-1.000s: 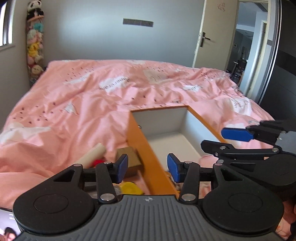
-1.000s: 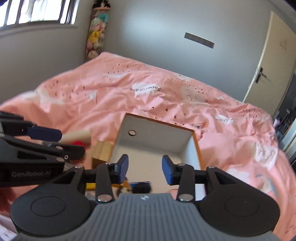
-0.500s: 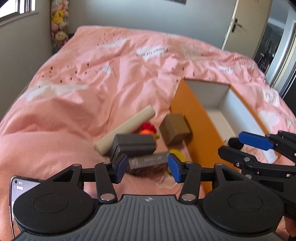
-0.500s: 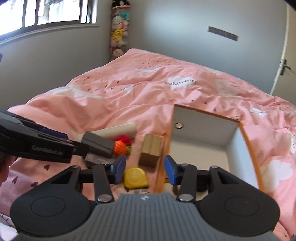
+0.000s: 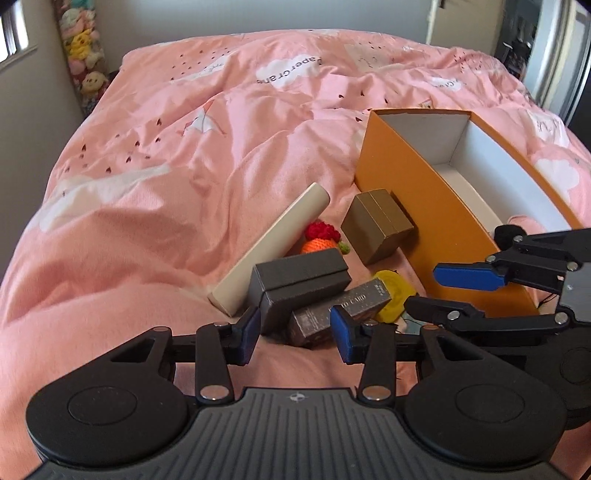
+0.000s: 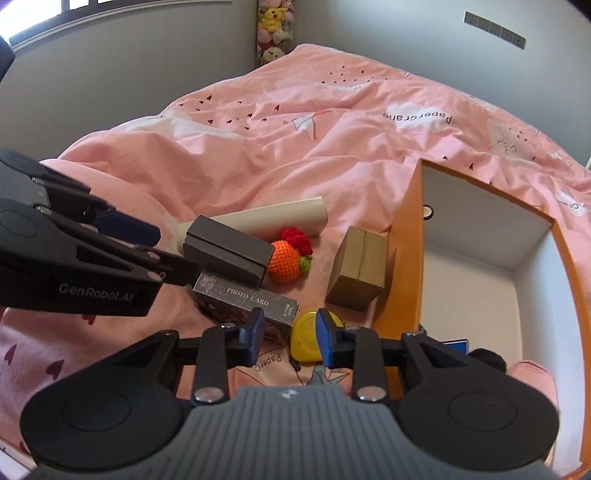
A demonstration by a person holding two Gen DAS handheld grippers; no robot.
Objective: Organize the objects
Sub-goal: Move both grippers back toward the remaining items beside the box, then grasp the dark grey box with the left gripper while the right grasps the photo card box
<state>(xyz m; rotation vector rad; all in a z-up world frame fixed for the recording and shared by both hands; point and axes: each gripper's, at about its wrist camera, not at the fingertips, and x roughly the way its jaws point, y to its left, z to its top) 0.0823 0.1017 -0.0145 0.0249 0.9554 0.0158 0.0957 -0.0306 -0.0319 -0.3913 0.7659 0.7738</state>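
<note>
Small objects lie on a pink bed beside an orange box (image 5: 436,206) with a white inside (image 6: 480,266). They are a dark grey case (image 5: 299,284), a photo card box (image 5: 343,310), a yellow tape measure (image 5: 393,291), a gold-brown box (image 5: 380,225), a cream tube (image 5: 273,247) and a crocheted orange fruit (image 6: 286,260). My left gripper (image 5: 293,332) is open, just short of the grey case. My right gripper (image 6: 290,332) is open, above the tape measure (image 6: 308,332) and the photo card box (image 6: 251,301).
A black round object (image 6: 487,356) and a pink item (image 6: 532,376) lie at the near end inside the orange box. The rumpled pink duvet (image 5: 221,110) covers the bed. Plush toys (image 6: 271,22) hang in the far corner. A door (image 5: 454,18) stands at the back right.
Both grippers have swung left from over the orange box and dropped toward the pile of objects. The left gripper has closed in on the grey case. Both stay open.
</note>
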